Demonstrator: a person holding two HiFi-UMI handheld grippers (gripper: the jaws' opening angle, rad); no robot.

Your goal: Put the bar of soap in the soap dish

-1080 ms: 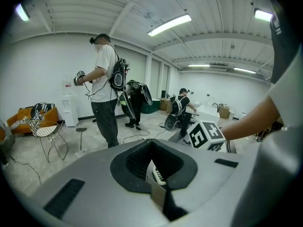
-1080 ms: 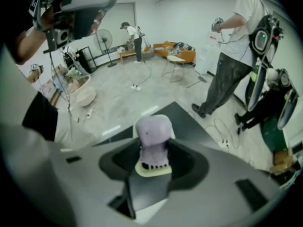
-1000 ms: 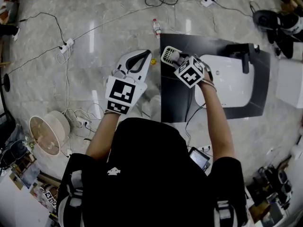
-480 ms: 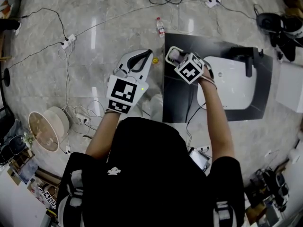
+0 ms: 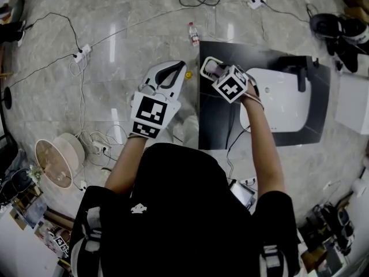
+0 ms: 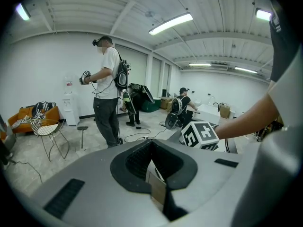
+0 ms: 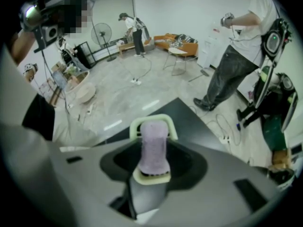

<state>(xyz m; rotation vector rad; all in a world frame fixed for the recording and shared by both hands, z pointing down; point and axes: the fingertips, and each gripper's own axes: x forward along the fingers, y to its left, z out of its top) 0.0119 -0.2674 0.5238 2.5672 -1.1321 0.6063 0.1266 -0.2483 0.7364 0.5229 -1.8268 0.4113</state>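
the purple bar of soap (image 7: 154, 143) now covers the soap dish (image 7: 150, 117), whose grid still showed a second ago, and the right gripper (image 7: 151, 164) has wide jaws, closing slightly around the soap without pressing it, so the placing seems done.

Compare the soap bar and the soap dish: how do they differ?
The soap bar is purple and rough-looking; the soap dish is pale green and smooth. The soap bar is a solid block; the soap dish is an open, rimmed tray. The soap bar lies on top, the soap dish beneath. Both are oblong with rounded corners.
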